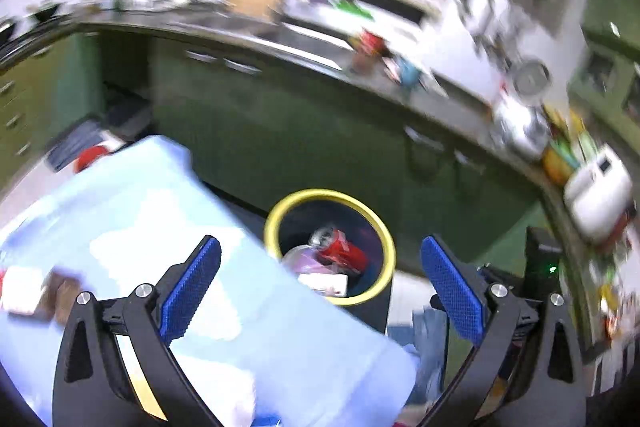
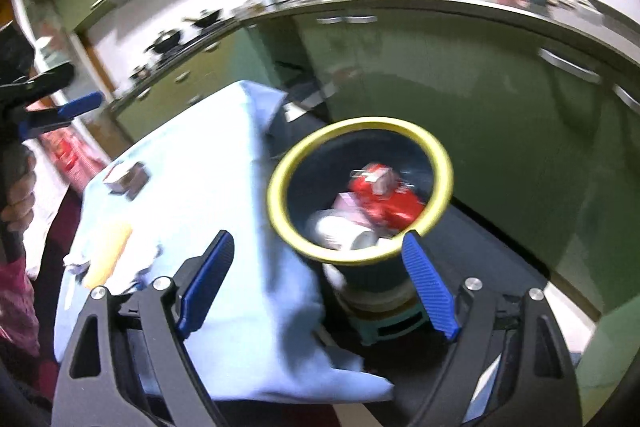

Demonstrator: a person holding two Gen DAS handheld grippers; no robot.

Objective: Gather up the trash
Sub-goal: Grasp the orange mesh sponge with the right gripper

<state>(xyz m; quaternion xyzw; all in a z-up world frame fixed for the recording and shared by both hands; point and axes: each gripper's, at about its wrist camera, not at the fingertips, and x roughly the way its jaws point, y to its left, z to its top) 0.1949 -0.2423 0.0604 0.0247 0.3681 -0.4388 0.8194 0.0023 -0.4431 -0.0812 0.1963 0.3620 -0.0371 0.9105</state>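
Both tongs, left [image 1: 320, 287] and right [image 2: 316, 287], stood wide open and held nothing; the bin [image 2: 436, 151] beside the table [image 2: 192, 163] already held a red can [image 1: 342, 251]; the small box [image 2: 126, 179] on the cloth looked light, stiff, best pinched across its sides.

A: Where's the right claw [image 2: 316, 285]?
B: Spread wide with nothing in it, above the yellow-rimmed bin [image 2: 440, 163] beside the blue-clothed worktop [image 2: 192, 163].
A: What's in the bin?
B: A red can [image 2: 384, 199] and white trash [image 2: 340, 231]. The left claw [image 2: 60, 115] shows at the far left.
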